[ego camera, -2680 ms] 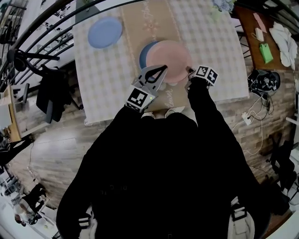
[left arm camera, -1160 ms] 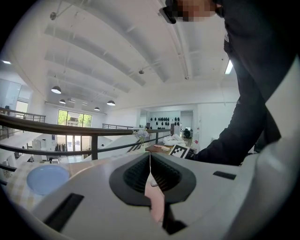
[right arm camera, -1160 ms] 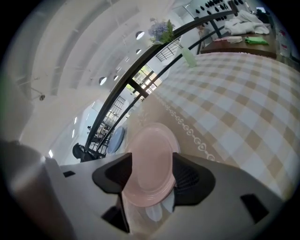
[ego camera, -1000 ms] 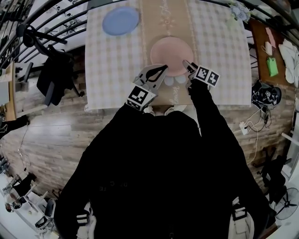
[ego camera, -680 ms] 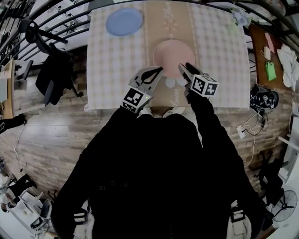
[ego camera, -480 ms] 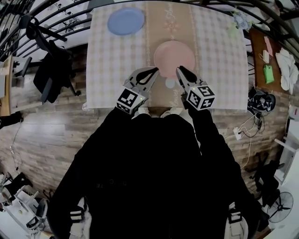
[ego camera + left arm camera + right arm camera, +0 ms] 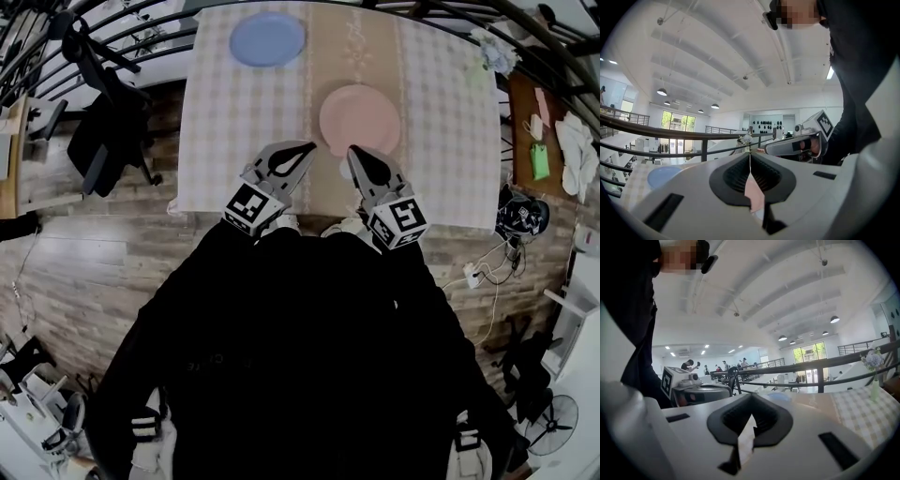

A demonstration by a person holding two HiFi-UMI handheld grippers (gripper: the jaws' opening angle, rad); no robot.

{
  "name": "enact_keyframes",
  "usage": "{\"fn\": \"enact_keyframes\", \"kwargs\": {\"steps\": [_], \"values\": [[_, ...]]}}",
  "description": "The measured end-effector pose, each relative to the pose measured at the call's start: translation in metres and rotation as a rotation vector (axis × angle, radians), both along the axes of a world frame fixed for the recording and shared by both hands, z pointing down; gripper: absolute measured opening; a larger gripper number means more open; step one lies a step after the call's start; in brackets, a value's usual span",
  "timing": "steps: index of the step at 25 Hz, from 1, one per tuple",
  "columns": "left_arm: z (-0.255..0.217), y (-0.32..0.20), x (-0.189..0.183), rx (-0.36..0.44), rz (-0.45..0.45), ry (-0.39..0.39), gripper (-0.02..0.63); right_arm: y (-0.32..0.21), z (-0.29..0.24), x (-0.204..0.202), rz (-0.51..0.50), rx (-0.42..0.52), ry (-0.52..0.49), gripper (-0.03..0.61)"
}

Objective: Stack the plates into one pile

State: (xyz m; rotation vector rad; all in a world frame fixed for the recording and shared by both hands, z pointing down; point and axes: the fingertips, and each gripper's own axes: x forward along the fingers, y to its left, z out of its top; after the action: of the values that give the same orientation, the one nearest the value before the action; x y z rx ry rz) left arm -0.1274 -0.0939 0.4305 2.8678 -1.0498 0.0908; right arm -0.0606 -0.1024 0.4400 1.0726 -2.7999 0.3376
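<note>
Right now left gripper [image 7: 303,148] is shut and empty; right gripper [image 7: 355,153] has just closed its jaws on nothing. Pink plate [image 7: 360,119] lies near them on the table [image 7: 216,112], blue plate [image 7: 267,39] well apart at the far-left corner. The 2 plates are likely stiff, slick and chippable: pinch the rim.

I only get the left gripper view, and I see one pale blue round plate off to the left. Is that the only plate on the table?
Observer: No. The head view shows a pink round plate on the beige runner, nearer the person and apart from the pale blue round plate.
Operator: Is the other claw carrying anything?
Observer: No. The right gripper has just closed its jaws, with nothing between them.
Operator: How near the pink plate are the claws?
Observer: It and the left gripper hang over the checked table's near edge, short of that plate, touching neither plate.
</note>
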Motion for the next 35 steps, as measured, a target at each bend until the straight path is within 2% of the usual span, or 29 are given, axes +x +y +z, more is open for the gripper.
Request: {"fn": "enact_keyframes", "kwargs": {"steps": [5,16,25,29,35], "values": [[-0.007,0.001,-0.009,0.017,-0.009,0.009,0.021,0.005,-0.009,-0.018,-0.038,0.040,0.019,0.006],[-0.009,-0.011,-0.048,0.035,-0.085,0.027,0.021,-0.027,0.007,-0.053,-0.013,-0.017,0.005,0.020],[-0.005,-0.048,-0.080,0.042,-0.158,0.039,0.021,-0.091,0.024,-0.085,0.005,-0.042,0.015,0.041],[-0.003,-0.067,-0.088,0.071,-0.165,0.036,0.020,-0.125,0.043,-0.092,0.042,-0.096,0.028,0.055],[0.011,-0.099,-0.099,0.059,-0.191,0.050,0.020,-0.184,0.084,-0.098,0.129,-0.199,0.031,0.078]]}}
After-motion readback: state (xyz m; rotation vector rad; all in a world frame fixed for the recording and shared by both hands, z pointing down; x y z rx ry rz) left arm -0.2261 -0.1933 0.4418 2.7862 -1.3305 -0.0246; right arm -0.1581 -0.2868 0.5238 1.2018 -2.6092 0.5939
